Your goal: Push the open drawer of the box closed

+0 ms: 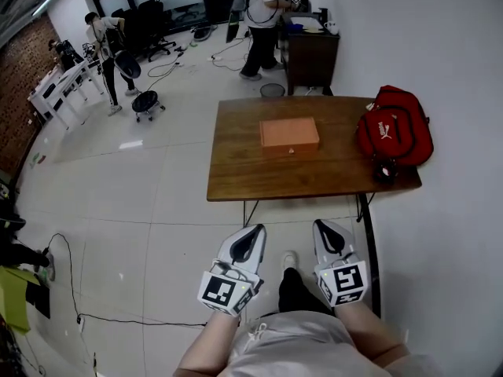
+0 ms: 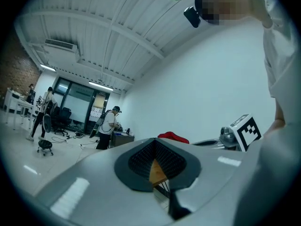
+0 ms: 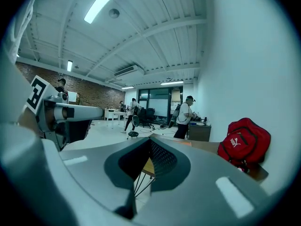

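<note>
A flat orange box (image 1: pixel 289 133) lies in the middle of a brown wooden table (image 1: pixel 236 171), its front with a small knob (image 1: pixel 291 151) facing me. From here I cannot tell how far the drawer stands out. Both grippers are held close to my body, well short of the table's near edge. The left gripper (image 1: pixel 250 238) is shut with nothing in it, and so is the right gripper (image 1: pixel 328 232). In the left gripper view the left gripper (image 2: pixel 157 166) has its jaws together. In the right gripper view the right gripper (image 3: pixel 149 161) points toward the table.
A red backpack (image 1: pixel 394 129) sits on the table's right end, by the white wall. Behind the table stands a dark cabinet (image 1: pixel 310 53) with a person (image 1: pixel 263 14) beside it. Office chairs (image 1: pixel 145 100) and other people are at the far left. A cable (image 1: pixel 71 289) runs across the floor.
</note>
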{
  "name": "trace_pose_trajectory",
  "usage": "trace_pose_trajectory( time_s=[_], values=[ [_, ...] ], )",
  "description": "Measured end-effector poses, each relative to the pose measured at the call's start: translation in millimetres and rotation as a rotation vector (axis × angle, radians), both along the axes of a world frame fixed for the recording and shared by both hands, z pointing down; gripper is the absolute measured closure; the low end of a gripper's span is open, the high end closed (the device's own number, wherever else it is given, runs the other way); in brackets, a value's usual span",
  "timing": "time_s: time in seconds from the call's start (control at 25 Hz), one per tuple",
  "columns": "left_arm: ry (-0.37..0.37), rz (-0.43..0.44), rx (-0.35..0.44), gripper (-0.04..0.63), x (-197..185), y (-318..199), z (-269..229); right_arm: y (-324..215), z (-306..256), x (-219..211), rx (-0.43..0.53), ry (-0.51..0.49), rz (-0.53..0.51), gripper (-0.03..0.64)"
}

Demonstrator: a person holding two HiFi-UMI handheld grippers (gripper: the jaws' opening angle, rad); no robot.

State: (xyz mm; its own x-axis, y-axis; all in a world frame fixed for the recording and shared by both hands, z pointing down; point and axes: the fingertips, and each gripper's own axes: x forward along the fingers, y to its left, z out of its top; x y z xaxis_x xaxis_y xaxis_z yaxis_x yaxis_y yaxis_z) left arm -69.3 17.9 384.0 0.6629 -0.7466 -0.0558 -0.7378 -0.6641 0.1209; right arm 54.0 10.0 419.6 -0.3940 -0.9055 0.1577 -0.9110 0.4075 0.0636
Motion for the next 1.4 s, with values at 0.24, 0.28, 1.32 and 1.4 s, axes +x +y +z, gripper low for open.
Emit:
trace_pose_trajectory(
  time_s=[0.24,0.28,1.32,1.4],
  values=[
    [0.014,0.019,-0.006,0.591,-0.6,23.7,-2.1,27.8,-3.2,-1.1,-0.008,0.02,0.008,0.609],
    [0.014,0.02,-0.002,0.591,-1.7,26.9,-4.3,30.7,-4.8,-2.2,-0.007,0.022,0.007,0.609],
    [0.021,0.016,0.022,0.591,19.3,67.6,-14.6,71.3,-16.4,8.9,0.022,-0.009,-0.021,0.609],
    [0.016,0.009,0.023,0.591,18.8,68.3,-14.1,71.4,-15.0,9.1,0.02,-0.01,-0.024,0.609]
  ],
)
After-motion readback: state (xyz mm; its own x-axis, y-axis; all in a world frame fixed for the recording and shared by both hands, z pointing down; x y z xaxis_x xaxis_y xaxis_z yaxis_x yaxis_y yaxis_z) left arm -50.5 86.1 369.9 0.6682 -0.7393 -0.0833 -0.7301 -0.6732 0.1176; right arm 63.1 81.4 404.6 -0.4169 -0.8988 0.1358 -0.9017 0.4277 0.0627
